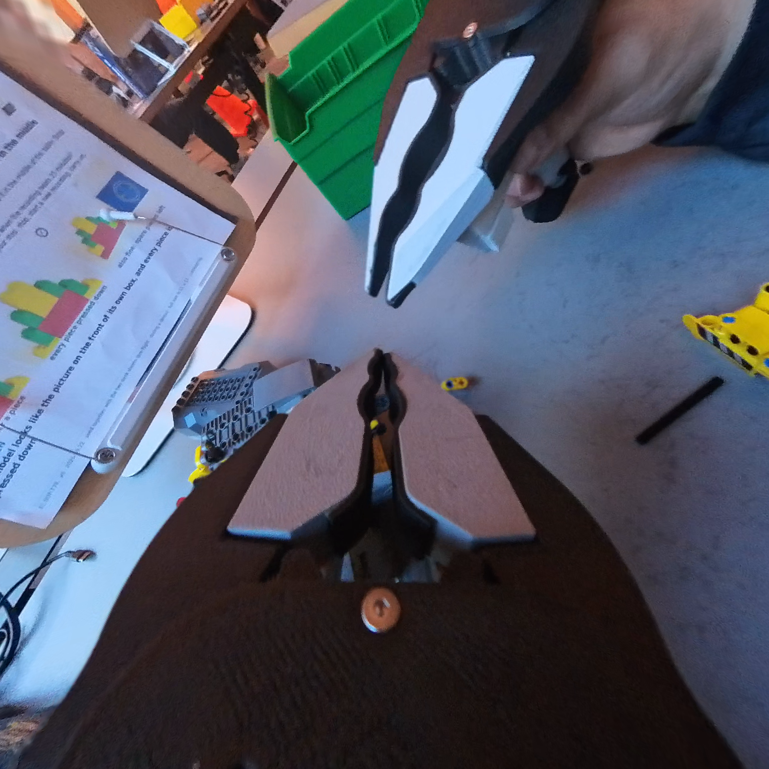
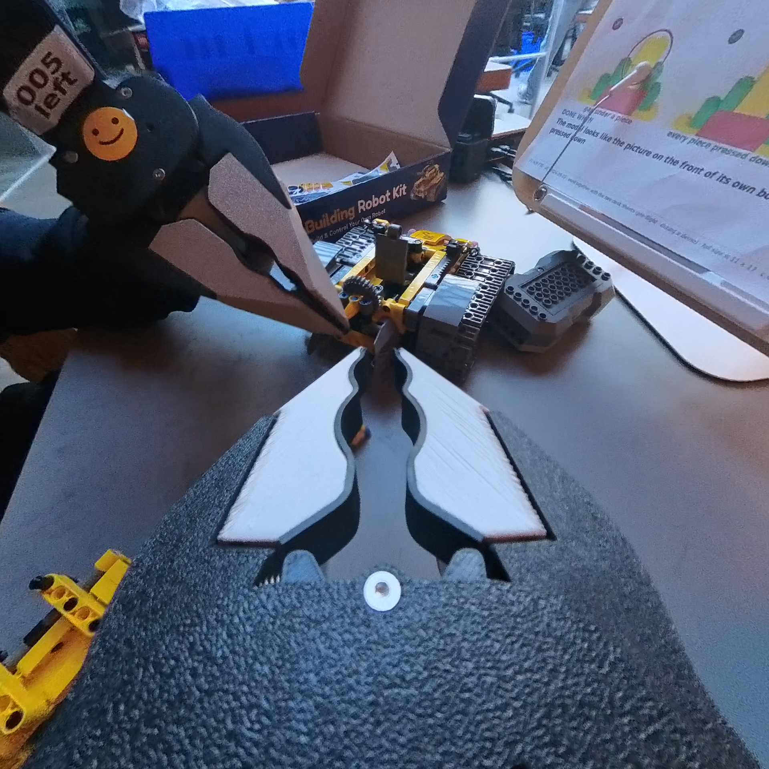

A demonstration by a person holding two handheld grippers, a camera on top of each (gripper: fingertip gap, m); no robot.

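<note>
A yellow and grey brick vehicle model [image 2: 416, 283] stands on the table. My left gripper [image 1: 380, 353] is shut, with nothing seen between its tips. In the right wrist view it [image 2: 343, 328] comes in from the upper left, and its tips rest against a yellow beam at the model's front edge. My right gripper [image 2: 378, 353] is open just in front of the model. A thin grey piece of the model [image 2: 385, 338] stands at the gap between its tips, and the pads do not press on it. In the left wrist view the right gripper [image 1: 385, 297] shows nothing between its tips.
A grey studded block [image 2: 557, 299] lies right of the model. An instruction sheet on a stand [image 2: 666, 145] stands at the right, an open cardboard box [image 2: 374, 195] behind. A green bin [image 1: 333, 116], a black axle [image 1: 678, 410], a small yellow piece [image 1: 455, 382] and a yellow assembly [image 1: 736, 341] are nearby.
</note>
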